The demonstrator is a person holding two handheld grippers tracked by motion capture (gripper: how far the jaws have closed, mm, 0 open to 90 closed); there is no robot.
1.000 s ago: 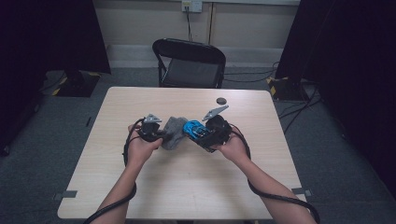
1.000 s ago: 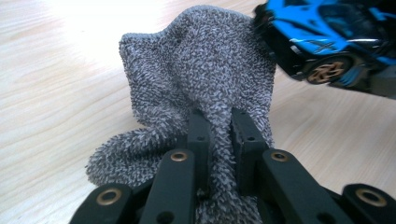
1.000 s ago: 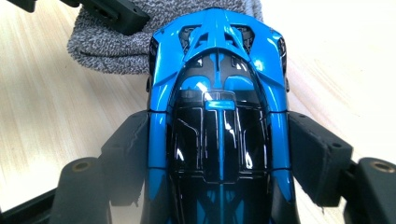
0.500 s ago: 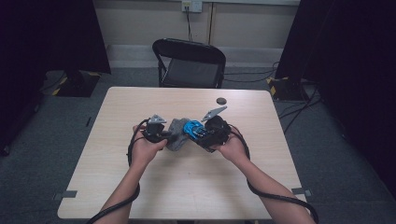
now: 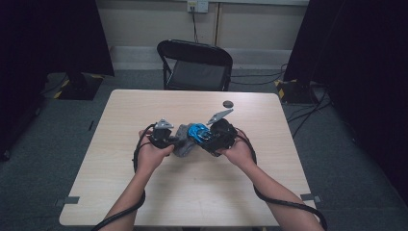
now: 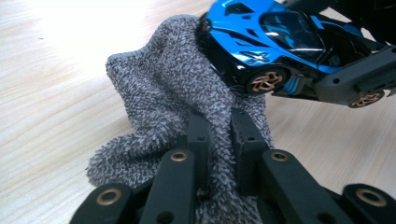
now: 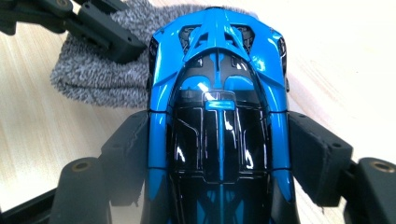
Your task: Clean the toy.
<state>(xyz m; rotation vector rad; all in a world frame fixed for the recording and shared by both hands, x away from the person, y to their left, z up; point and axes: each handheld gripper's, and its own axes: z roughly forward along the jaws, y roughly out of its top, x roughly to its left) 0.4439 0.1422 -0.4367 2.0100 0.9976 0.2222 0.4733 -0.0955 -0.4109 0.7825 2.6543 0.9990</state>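
Observation:
A blue and black toy car (image 7: 217,107) sits lengthwise between the two jaws of my right gripper (image 7: 217,154), which is shut on its sides. My left gripper (image 6: 219,135) is shut on a grey fuzzy cloth (image 6: 173,93), and the cloth presses against the car's front end (image 6: 261,42). In the high view both hands meet over the middle of the table: the left gripper (image 5: 174,141) holds the cloth (image 5: 182,142) against the blue car (image 5: 196,132), which the right gripper (image 5: 204,137) carries a little above the wood.
A small dark round disc (image 5: 228,103) lies on the light wooden table (image 5: 144,192) behind the hands. A black folding chair (image 5: 195,65) stands beyond the far edge. Black cables trail from both grippers along the forearms.
The left gripper with the cloth has shifted slightly right, closer against the car. The right gripper and car have stayed where they were.

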